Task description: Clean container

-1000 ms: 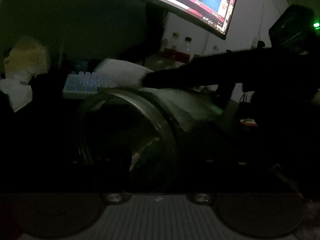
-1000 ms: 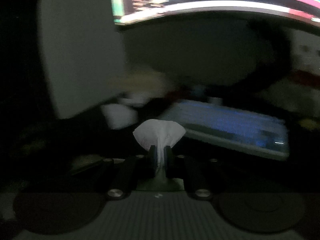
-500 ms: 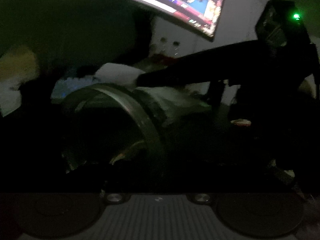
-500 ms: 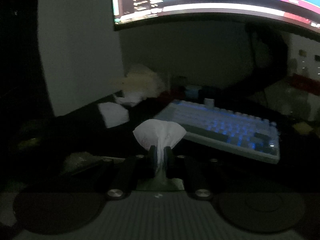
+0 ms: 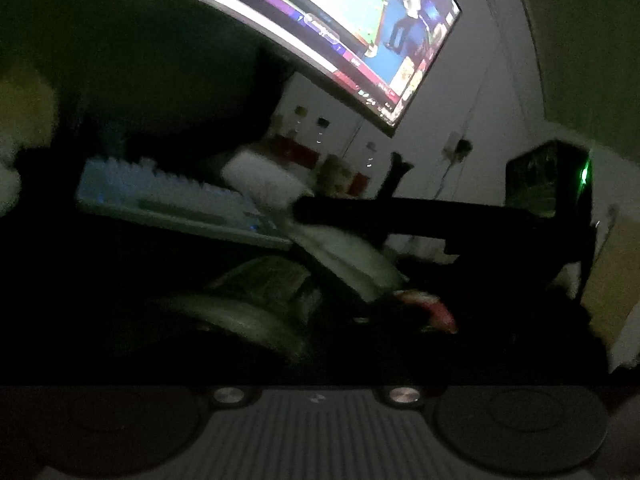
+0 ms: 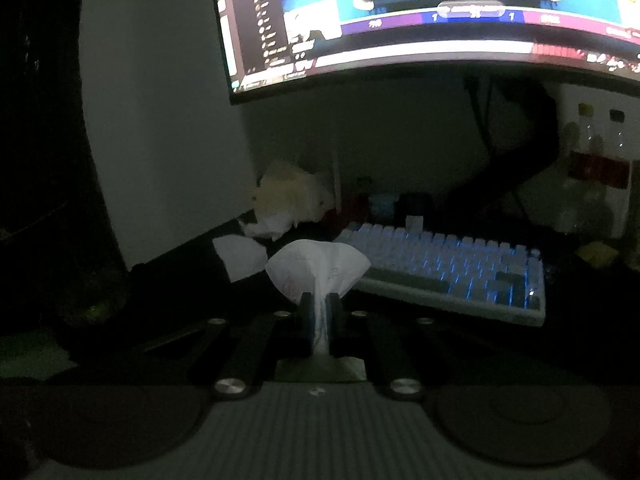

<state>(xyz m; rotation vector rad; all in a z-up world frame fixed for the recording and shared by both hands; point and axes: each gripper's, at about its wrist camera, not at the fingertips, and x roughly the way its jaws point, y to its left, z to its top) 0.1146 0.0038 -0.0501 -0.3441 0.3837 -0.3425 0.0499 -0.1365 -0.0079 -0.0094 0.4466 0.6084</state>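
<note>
The left wrist view is dark and blurred. The clear round container [image 5: 248, 312] lies on its side low in that view, its rim a pale smear. My left gripper's fingers are lost in the dark; its jaws are opening, and I cannot tell whether anything is between them. My right gripper [image 5: 298, 206] reaches in from the right as a dark bar above the container, a wad of white tissue [image 5: 260, 180] at its tip. The right wrist view shows that gripper [image 6: 319, 300] shut on the fanned-out tissue [image 6: 318, 264], held above the dark desk.
A backlit keyboard [image 6: 448, 268] lies ahead on the desk under a lit curved monitor [image 6: 400, 20]. Crumpled tissues [image 6: 292, 200] and a white paper scrap [image 6: 240, 256] sit at the back left. Bottles [image 6: 592, 152] stand at the back right. A small red thing [image 5: 436, 312] lies beside the container.
The left view has lifted and swung, so the container has dropped low and blurred. The right gripper, still pinching the tissue, has risen off the container's side and come nearer the keyboard.
</note>
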